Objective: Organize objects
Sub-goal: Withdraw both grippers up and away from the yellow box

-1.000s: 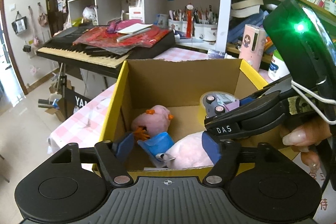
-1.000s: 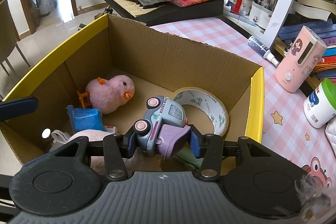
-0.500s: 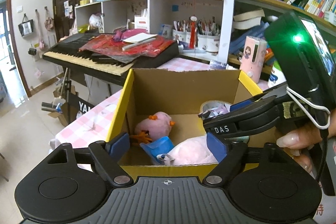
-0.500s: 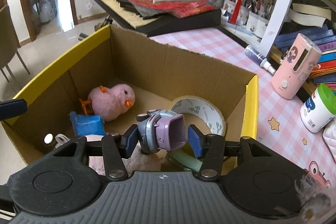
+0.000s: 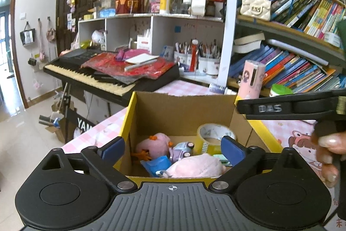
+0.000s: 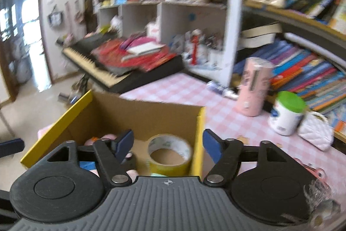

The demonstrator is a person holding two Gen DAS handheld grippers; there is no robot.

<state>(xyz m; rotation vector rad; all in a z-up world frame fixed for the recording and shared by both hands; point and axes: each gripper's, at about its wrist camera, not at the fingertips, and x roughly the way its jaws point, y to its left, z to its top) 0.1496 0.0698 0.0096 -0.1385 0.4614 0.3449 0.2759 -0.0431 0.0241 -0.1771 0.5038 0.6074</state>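
In the box (image 5: 181,109), the toy car (image 5: 182,149) lies between plush chick (image 5: 155,143) and tape roll (image 5: 214,133).

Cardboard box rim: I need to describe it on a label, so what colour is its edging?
Yellow edging on the cardboard box; clearest in the left wrist view.

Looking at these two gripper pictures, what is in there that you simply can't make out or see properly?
- Left wrist view: the cardboard box floor near its front wall, hidden by that wall and the pink plush.
- Left wrist view: the small green thing behind the plush, mostly covered.
- Right wrist view: the toy car, hidden behind the right gripper, whose jaws are opening with nothing between them.
- Right wrist view: book titles on the bookshelf, lost to motion blur.
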